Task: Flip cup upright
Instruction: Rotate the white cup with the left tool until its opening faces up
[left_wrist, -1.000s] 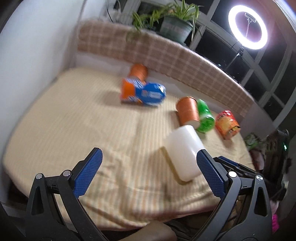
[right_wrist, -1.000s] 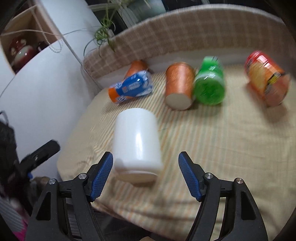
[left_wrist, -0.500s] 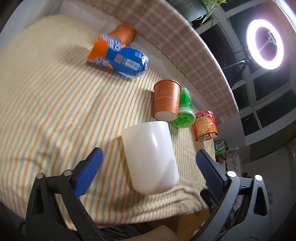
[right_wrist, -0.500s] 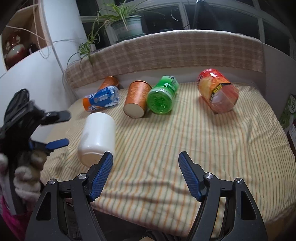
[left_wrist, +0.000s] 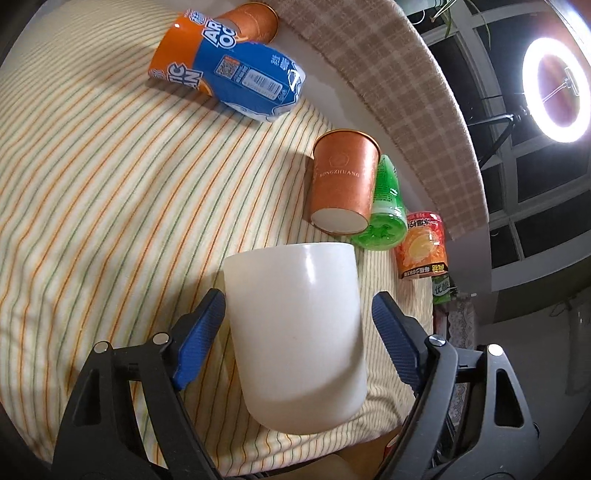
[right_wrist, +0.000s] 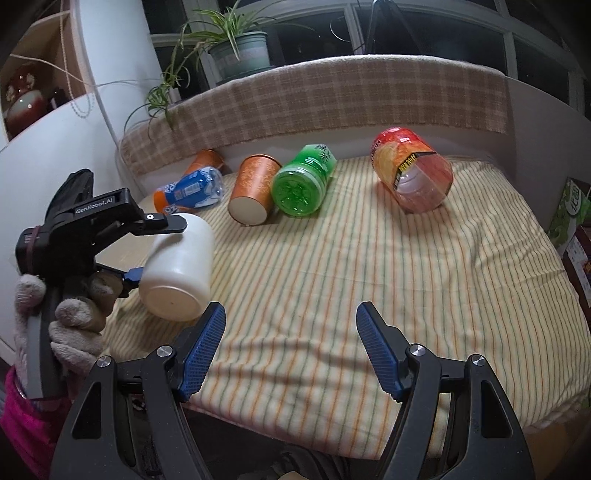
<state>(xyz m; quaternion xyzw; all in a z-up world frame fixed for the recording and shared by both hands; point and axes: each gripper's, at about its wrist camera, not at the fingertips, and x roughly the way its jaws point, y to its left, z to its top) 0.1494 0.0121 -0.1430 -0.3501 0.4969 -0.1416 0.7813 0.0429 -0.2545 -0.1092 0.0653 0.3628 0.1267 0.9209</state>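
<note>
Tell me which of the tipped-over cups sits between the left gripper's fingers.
The white cup, plain and nearest, lies between the left gripper fingers. The two orange paper cups lie farther back.

My left gripper (left_wrist: 295, 332) has its 2 blue pads either side of the white cup (left_wrist: 295, 314), the left pad touching it and the right just clear. My gloved left hand (right_wrist: 70, 314) grips its handle. My right gripper (right_wrist: 290, 343) hangs spread wide, holding nothing.
</note>
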